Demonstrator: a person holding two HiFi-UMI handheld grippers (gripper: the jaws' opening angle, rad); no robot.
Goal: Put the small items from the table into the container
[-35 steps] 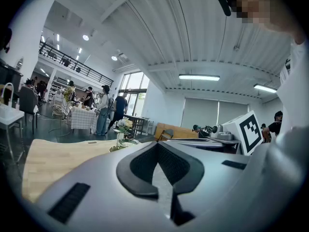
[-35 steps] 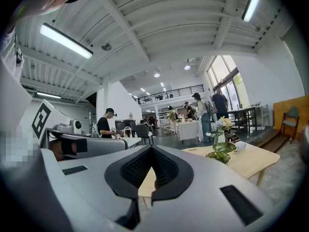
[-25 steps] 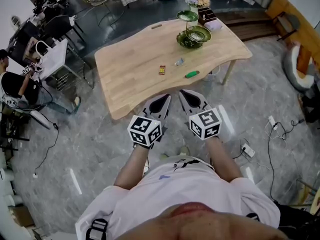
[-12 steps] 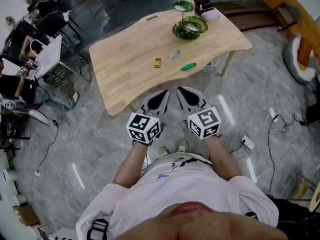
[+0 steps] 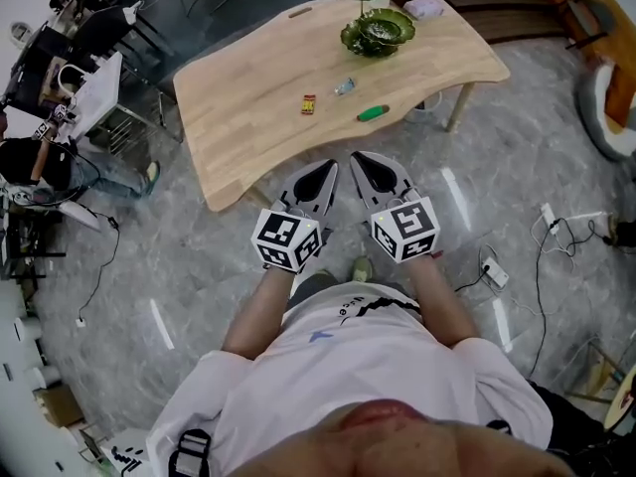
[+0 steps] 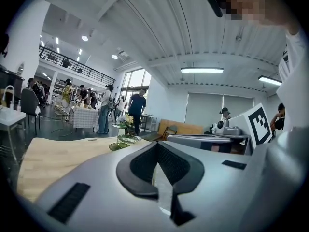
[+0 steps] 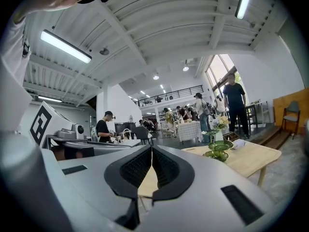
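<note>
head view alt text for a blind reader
A person holds the left gripper and right gripper, both shut and empty, short of a wooden table where three small items lie near a green tiered dish.

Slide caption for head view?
Left gripper and right gripper, shut and empty, short of the wooden table bearing small items.

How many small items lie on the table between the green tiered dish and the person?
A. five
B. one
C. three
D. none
C: the head view shows three there, a red and yellow packet, a clear wrapper and a green piece, lying apart on the table in front of the green dish.
</note>
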